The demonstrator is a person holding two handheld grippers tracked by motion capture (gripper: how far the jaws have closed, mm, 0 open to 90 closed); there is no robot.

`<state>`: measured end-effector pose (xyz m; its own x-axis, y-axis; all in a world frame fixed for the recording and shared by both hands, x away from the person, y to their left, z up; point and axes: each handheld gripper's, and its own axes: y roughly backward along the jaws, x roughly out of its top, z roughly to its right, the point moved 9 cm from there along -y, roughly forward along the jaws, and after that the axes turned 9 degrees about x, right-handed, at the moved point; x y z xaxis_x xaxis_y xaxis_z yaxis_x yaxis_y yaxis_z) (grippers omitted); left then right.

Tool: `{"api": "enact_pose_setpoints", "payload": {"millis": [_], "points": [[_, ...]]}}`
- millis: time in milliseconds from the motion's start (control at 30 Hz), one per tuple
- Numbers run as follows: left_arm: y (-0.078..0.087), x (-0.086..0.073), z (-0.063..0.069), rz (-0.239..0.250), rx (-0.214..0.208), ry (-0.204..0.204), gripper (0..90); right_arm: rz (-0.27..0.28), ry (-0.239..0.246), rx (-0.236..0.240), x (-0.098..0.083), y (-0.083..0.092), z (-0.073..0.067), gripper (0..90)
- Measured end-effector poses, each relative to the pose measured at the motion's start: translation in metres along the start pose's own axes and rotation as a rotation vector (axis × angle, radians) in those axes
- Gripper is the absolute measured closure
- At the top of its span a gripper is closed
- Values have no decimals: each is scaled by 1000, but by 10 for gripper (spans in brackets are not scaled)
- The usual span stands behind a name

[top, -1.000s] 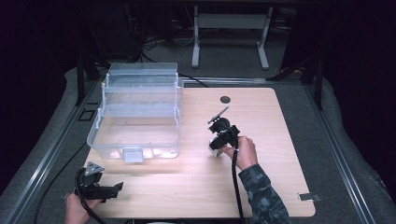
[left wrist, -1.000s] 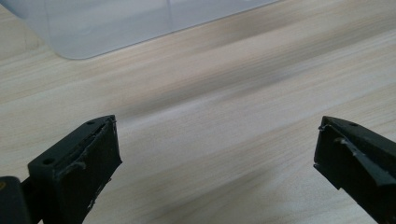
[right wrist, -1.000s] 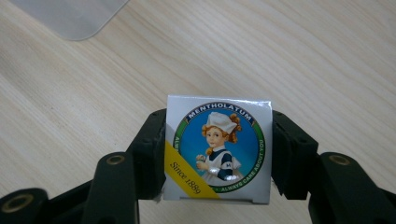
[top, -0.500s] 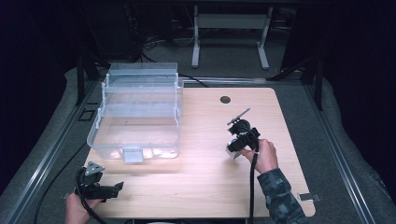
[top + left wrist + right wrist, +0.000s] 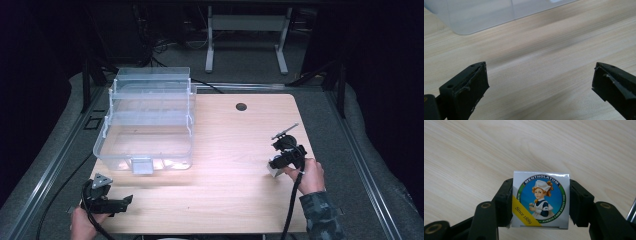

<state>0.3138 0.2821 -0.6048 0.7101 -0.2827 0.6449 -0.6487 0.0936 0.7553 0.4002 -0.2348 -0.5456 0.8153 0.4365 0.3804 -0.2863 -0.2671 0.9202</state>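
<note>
Right gripper (image 5: 541, 202) clamps a small Mentholatum box (image 5: 540, 200) between both jaws, lower right of the high view, over the wooden table (image 5: 230, 150). Left gripper (image 5: 107, 197) sits lower left, jaws spread wide, nothing between them. Clear plastic tiered organizer box (image 5: 147, 120) stands upper left on the table.

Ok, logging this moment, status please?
Left hand-held gripper open, empty. Right hand-held gripper shut on Mentholatum box. Clear bin far left; nothing in the way.
</note>
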Motion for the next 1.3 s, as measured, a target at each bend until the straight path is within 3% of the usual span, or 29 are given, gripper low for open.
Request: {"api": "enact_pose_setpoints", "payload": {"millis": [33,133,200,233,267,333,367,400,433,467,500,533,567,733,767,933,1000,1067,1100,1167,1200,1300], "points": [[0,0,0,0,-2,-1,5,-3,-11,-21,-5,2,5,455],[0,-1,0,2,-4,3,6,7,-57,-17,-19,7,18,455],[0,-1,0,-2,-5,2,7,-2,-79,-58,-30,10,28,455],[-1,-1,0,-2,-3,7,10,-1,-89,-18,-34,10,29,455],[-1,-1,0,-1,-3,7,11,-3,-102,-10,-39,11,31,455],[-2,0,0,-2,-4,7,11,-7,-123,-72,-48,13,40,455],[-2,0,0,-1,-3,7,11,-6,-132,-27,-51,13,41,455],[-2,0,0,-1,-5,7,11,-11,-144,-90,-55,14,46,455],[-2,0,1,-1,-5,7,11,-14,-148,-90,-58,14,48,455],[-1,1,1,-2,-7,9,11,-16,-153,-25,-61,13,45,455],[-1,1,1,-5,-9,3,11,-15,-157,-36,-63,12,47,455],[-1,1,2,-4,-8,2,12,-17,-160,-78,-65,12,50,454],[-1,1,2,-2,-8,2,12,-20,-165,-81,-67,12,51,453],[-1,0,4,-21,-32,14,11,-32,-201,-51,-74,6,53,416],[-1,0,4,-22,-33,14,11,-26,-202,-27,-75,5,52,356],[3,2,2,-31,-35,12,11,30,-205,-29,-70,15,50,156],[5,3,1,-34,-39,10,11,55,-195,-34,-66,20,47,138],[6,4,-1,-35,-40,6,12,76,-177,5,-61,24,39,112],[7,5,-2,-39,-41,7,12,83,-166,-20,-58,26,37,107],[9,6,-4,-39,-40,7,12,98,-145,37,-52,28,27,99],[10,7,-5,-37,-40,11,12,99,-135,-24,-49,29,27,91],[15,12,-8,-17,-51,18,6,122,-102,1,-40,32,13,57]]}}
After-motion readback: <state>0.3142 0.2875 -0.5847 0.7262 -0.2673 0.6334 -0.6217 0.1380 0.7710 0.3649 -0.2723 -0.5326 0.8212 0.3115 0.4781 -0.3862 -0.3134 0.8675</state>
